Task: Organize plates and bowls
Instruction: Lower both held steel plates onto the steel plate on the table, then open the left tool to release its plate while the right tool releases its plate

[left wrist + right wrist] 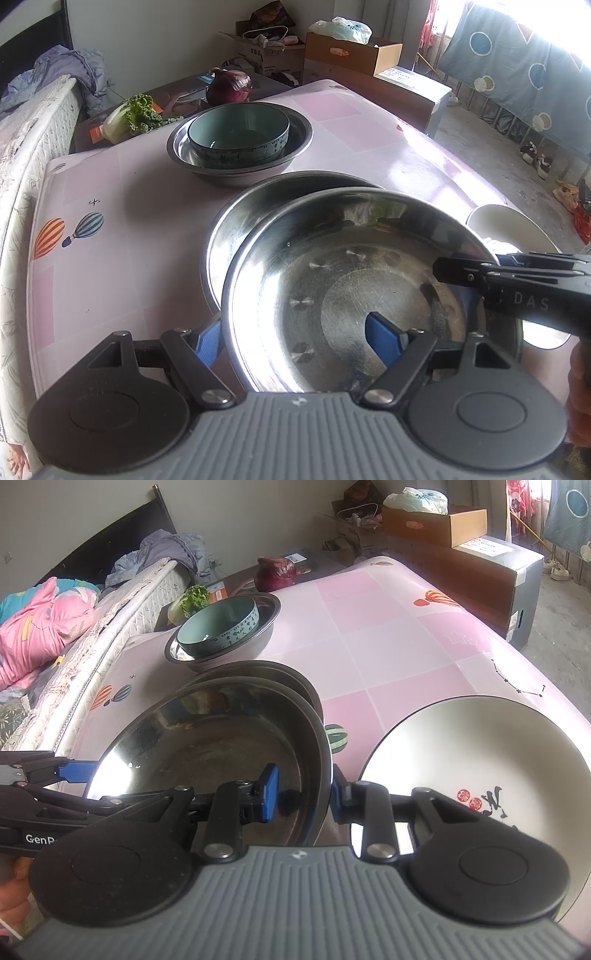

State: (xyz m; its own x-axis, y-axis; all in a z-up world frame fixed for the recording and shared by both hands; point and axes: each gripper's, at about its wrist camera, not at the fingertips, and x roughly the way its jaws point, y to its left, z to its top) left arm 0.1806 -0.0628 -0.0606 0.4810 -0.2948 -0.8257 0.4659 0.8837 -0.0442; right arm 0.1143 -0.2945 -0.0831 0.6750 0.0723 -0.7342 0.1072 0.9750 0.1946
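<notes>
A steel plate (351, 280) is held over a second steel plate (251, 218) on the pink table. My left gripper (295, 339) straddles its near-left rim, one blue pad outside, one inside. My right gripper (304, 794) straddles its right rim (317, 738) the same way, and shows in the left wrist view (480, 273). Both look closed on the rim. A teal bowl (238, 134) sits in a steel bowl (295, 147) farther back. A white plate (461, 753) lies to the right.
A red cabbage (229, 86) and leafy greens (136, 112) lie on a dark surface behind the table (110, 192). A bed (55, 627) runs along the left. Cardboard boxes (351, 55) stand at the back.
</notes>
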